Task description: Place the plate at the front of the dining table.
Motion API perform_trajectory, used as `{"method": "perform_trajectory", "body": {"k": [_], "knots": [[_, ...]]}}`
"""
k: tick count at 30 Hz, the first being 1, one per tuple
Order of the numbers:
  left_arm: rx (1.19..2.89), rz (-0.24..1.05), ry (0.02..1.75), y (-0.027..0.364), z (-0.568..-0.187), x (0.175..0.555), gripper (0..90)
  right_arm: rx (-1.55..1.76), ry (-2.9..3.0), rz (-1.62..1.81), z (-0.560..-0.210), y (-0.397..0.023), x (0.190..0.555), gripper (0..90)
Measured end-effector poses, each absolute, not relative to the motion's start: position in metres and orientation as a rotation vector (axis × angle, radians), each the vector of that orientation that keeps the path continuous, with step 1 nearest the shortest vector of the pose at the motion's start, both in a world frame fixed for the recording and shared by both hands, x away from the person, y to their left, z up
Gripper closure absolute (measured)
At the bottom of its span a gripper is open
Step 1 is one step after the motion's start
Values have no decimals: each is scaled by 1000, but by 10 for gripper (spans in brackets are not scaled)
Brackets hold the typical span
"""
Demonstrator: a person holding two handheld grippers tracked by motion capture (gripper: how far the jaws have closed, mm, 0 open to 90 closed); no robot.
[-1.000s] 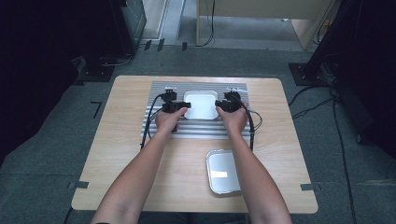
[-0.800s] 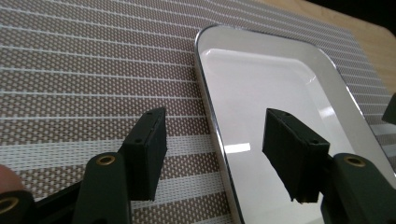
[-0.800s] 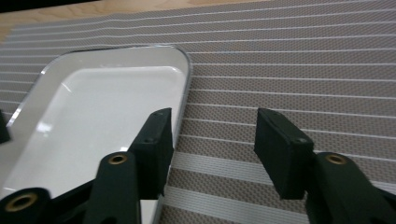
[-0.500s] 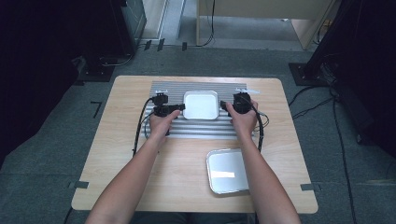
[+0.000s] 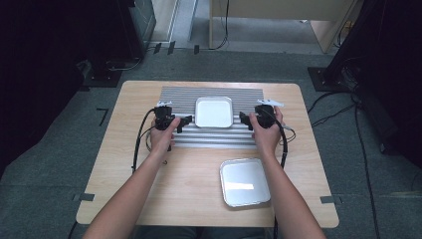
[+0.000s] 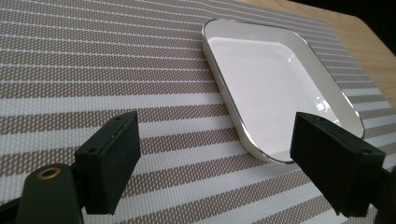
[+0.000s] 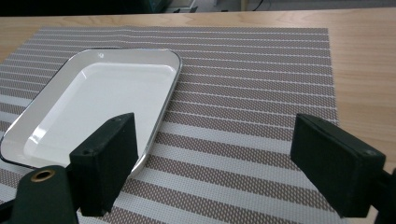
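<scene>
The left gripper [image 5: 187,119], held in the person's left hand [image 5: 162,135], sits just left of a white tray [image 5: 214,111] with its jaws spread wide and nothing between them; they have just been opening. In the left gripper view the two black jaws stand far apart above a striped placemat [image 6: 93,70], and the white tray [image 6: 275,88] lies just beyond them, towards the right jaw, not touched by either.

The right gripper [image 5: 243,118], in the person's right hand [image 5: 265,133], mirrors it on the tray's other side. Its jaws have also just been opening and stand wide and empty. In the right gripper view the white tray [image 7: 98,100] lies flat ahead of the left-hand jaw, which overlaps its near edge in the picture; whether the jaw hangs above the rim or short of it is hard to tell.

The white tray rests level on the striped placemat [image 5: 251,94], near the middle of its far half, between the two grippers. The placemat covers the far part of a wooden table [image 5: 194,194]. Nearer the person, right of centre and well apart from the placemat, lies a silver tray [image 5: 245,181], flat on the bare wood.
</scene>
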State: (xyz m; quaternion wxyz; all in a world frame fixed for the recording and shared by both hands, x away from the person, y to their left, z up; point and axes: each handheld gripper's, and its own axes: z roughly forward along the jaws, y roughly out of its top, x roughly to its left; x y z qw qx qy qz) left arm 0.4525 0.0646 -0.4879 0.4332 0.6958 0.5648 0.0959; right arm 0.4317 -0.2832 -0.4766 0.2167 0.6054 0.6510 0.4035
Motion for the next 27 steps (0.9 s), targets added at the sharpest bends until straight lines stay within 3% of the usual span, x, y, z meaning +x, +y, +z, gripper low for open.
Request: {"method": "perform_trajectory", "body": {"k": [12, 27], "knots": [[1774, 324, 1381, 74, -488, 426, 163, 1647, 1830, 1123, -472, -293, 407, 161], [1787, 341, 1353, 85, -492, 393, 163, 1643, 1839, 1128, -474, -314, 376, 175]]}}
